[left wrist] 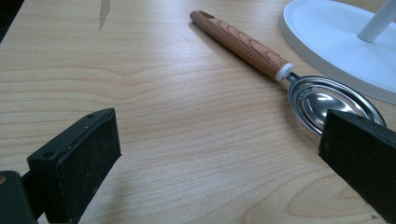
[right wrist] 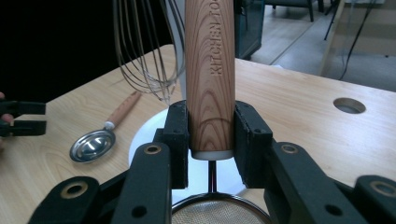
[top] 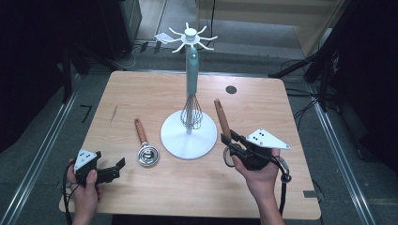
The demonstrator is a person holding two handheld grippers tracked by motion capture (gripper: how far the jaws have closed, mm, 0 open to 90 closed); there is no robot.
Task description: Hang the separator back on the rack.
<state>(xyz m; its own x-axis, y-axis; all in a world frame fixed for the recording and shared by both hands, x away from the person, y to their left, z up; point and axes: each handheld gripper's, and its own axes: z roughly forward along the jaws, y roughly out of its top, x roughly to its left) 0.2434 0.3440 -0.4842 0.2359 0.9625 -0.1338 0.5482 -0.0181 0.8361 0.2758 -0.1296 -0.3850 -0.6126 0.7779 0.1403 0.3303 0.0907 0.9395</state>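
The right gripper [top: 233, 139] has its two black jaws closed on the wood-grained cylindrical handle of a small wire-mesh strainer [right wrist: 209, 79], gripping it near the handle's lower end, just above the white collar where a thin metal stem runs down to the round mesh bowl. In the right gripper view the handle rises straight up between the pads, lettering running along its length, and the mesh bowl sits below the jaws, close to the gripper's body. From the high view the handle slants up and away from the right hand, its free end pointing towards the tall white utensil stand [top: 189, 136] with a round base, a thin post and a crown of radiating hooks at the top. That stand lies ahead of the right gripper and to its left, near but apart from the strainer; a teal-handled wire whisk [top: 191, 89] already hangs on it. The move to come, I judge, turns on this: the strainer's long axis points up towards the stand, and its free end must be raised to one of the hooks well above the gripper. The right hand is far the nearer to the stand. The left gripper [top: 111, 170] rests low with its jaws wide apart and nothing between them; ahead of it and to its right lies a steel round-bowled measuring spoon with a wooden handle [left wrist: 280, 77], apart from its pads, beside the stand's base.
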